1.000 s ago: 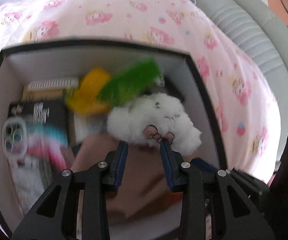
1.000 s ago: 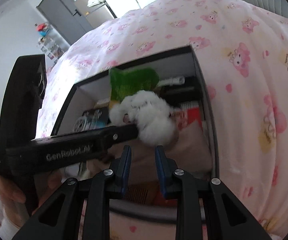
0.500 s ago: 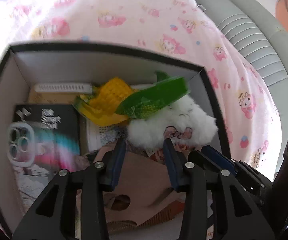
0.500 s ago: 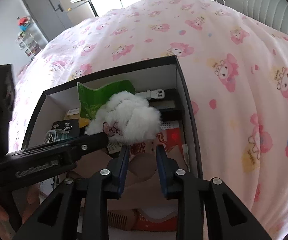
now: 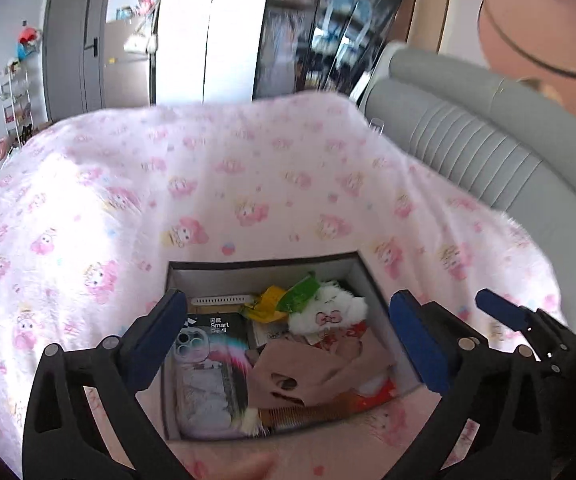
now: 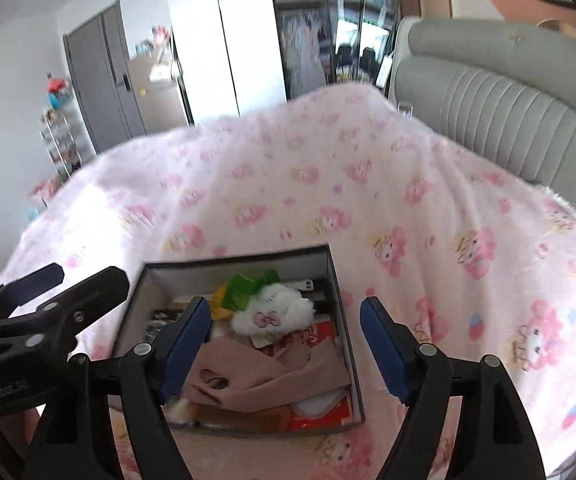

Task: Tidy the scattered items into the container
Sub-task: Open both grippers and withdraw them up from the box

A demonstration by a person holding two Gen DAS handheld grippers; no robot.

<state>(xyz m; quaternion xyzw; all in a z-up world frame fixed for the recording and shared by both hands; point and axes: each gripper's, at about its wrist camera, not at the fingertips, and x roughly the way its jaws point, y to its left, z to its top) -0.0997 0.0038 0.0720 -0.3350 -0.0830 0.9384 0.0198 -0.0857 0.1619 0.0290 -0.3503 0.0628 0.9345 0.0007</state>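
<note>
Below and ahead of both tongs: the black-rimmed box on the pink cartoon-print bedspread. My left tongs spread wide, nothing between the pads. My right tongs likewise wide apart, empty. Both held above the box, not touching it.

Contents, far end to near: green packet and yellow packet, white plush just beside them, phone box on my left side, tan fabric piece across the middle, comb at the near wall.

No stray items visible on the bedspread. My judgement: tidying looks finished or nearly so; beyond these views, cannot tell.
</note>
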